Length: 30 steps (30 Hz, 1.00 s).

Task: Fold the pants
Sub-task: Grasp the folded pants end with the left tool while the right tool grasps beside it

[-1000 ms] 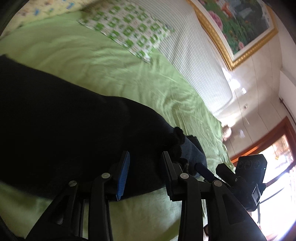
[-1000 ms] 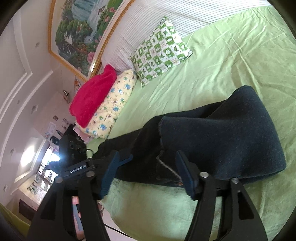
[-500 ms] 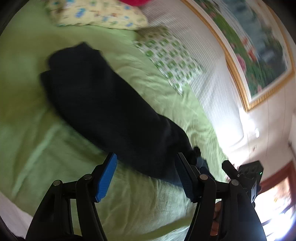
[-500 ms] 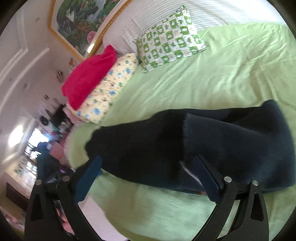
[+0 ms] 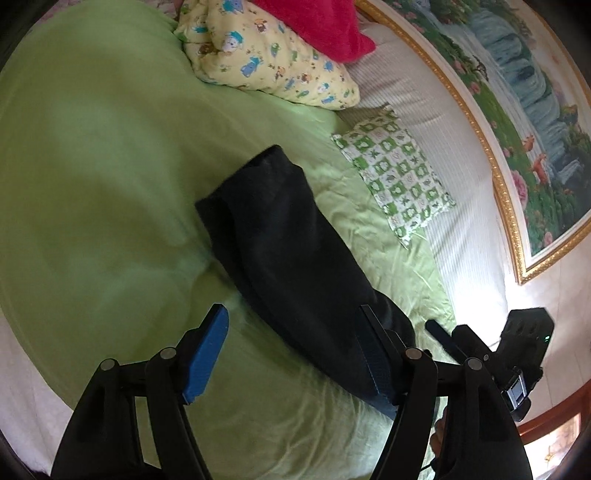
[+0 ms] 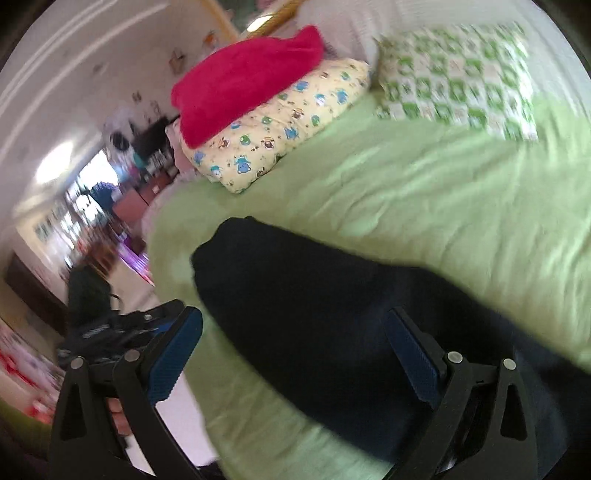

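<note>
Dark navy pants (image 5: 284, 251) lie folded in a long strip on the green bedsheet (image 5: 92, 166). My left gripper (image 5: 291, 339) is open and empty above the sheet, with its right finger over the near end of the pants. In the right wrist view, which is blurred, the pants (image 6: 325, 306) lie across the sheet (image 6: 424, 192) and my right gripper (image 6: 295, 339) hangs open and empty above them. The other gripper shows at the edge of each view.
A yellow cartoon-print pillow (image 5: 273, 62) with a red blanket (image 5: 317, 22) on it and a green checked pillow (image 5: 399, 173) lie at the head of the bed. A framed landscape painting (image 5: 524, 122) hangs above. The bed's near edge (image 6: 177, 406) drops to the floor.
Both grippers have opened wide, let go of the pants and pulled back and up. Both views have swung towards the far end of the pants and the pillows.
</note>
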Each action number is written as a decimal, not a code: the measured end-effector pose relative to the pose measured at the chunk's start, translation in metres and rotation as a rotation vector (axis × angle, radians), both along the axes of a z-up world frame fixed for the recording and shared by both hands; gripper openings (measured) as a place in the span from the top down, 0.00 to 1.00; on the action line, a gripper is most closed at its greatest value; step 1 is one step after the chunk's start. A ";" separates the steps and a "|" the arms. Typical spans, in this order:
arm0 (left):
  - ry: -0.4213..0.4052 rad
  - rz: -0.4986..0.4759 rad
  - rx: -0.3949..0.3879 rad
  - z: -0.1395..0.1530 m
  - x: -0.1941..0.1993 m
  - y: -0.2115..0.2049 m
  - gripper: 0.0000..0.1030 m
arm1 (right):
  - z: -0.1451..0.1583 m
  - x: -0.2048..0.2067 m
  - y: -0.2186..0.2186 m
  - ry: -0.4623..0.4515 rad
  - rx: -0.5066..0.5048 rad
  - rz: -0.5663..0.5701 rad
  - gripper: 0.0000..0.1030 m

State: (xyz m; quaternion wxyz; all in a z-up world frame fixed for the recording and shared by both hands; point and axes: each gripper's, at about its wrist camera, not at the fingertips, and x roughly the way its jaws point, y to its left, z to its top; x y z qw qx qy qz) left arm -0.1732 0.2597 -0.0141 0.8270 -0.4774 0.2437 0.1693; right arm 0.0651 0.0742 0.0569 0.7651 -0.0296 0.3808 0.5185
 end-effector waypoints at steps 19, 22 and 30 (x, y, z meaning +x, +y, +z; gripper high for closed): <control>-0.007 0.087 -0.121 -0.027 0.012 0.030 0.31 | -0.011 0.050 0.102 0.034 -0.037 0.206 0.32; 0.001 0.094 -0.108 -0.026 0.017 0.031 0.31 | -0.013 0.052 0.128 0.018 -0.080 0.265 0.33; 0.008 0.101 -0.106 -0.029 0.028 0.039 0.31 | -0.023 0.052 0.194 -0.001 -0.216 0.430 0.41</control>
